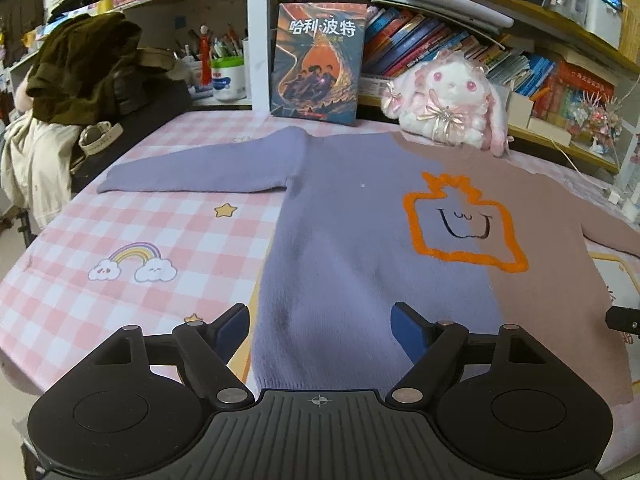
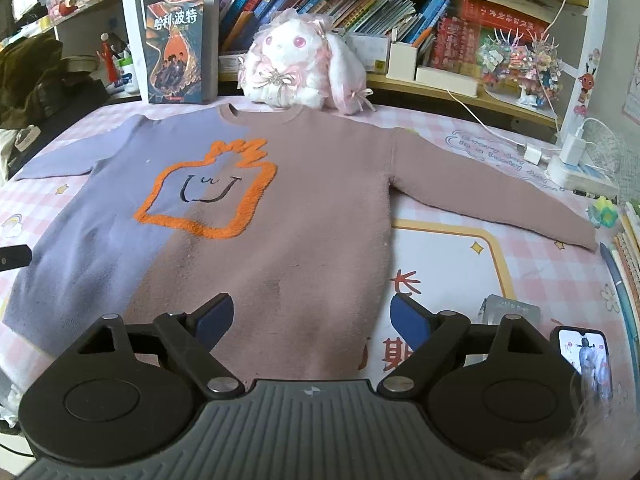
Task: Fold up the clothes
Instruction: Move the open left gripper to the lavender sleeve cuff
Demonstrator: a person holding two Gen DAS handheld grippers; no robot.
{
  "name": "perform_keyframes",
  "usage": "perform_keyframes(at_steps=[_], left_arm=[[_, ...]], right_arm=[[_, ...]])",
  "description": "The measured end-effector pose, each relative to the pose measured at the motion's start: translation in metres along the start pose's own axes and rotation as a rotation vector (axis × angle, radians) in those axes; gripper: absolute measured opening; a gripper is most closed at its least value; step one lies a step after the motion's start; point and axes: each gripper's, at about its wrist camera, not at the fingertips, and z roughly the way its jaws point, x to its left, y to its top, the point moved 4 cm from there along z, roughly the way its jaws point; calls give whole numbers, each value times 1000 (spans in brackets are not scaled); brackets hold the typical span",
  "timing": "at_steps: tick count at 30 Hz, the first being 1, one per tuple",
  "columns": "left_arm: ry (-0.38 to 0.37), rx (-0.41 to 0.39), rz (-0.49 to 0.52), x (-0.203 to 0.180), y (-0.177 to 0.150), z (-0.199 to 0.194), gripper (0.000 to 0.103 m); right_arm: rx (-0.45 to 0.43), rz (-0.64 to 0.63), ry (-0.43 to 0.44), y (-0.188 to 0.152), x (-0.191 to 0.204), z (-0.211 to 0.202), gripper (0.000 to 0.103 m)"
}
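Note:
A sweater (image 1: 360,240), half purple and half dusty pink with an orange outlined smiling figure on its chest, lies flat and face up on the checked table, both sleeves spread out. It also shows in the right wrist view (image 2: 312,208). My left gripper (image 1: 320,328) is open above the purple hem, jaws wide apart. My right gripper (image 2: 312,320) is open above the pink hem, empty. The purple sleeve (image 1: 200,172) stretches left, the pink sleeve (image 2: 492,196) right.
A plush rabbit (image 2: 296,72) and an upright book (image 2: 180,48) stand behind the collar by the bookshelves. A phone (image 2: 588,356) and a foil pack (image 2: 508,308) lie at front right. A power strip with chargers (image 2: 576,164) sits at right. Dark clothes (image 1: 84,72) pile at left.

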Motion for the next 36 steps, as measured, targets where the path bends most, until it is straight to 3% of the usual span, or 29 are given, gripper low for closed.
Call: perform_keyframes(at_steps=[5, 19, 27, 36], left_arm=[[-53, 12, 43, 13, 6, 12, 80], [-225, 5, 201, 90, 47, 45, 80], [-245, 7, 210, 129, 58, 54, 80], [-212, -4, 141, 168, 70, 63, 80]], right_arm=[[4, 17, -36, 2, 13, 1, 86], [-4, 131, -177, 4, 112, 4, 86], [-2, 173, -236, 7, 162, 6, 86], [1, 155, -246, 18, 188, 14, 87]])
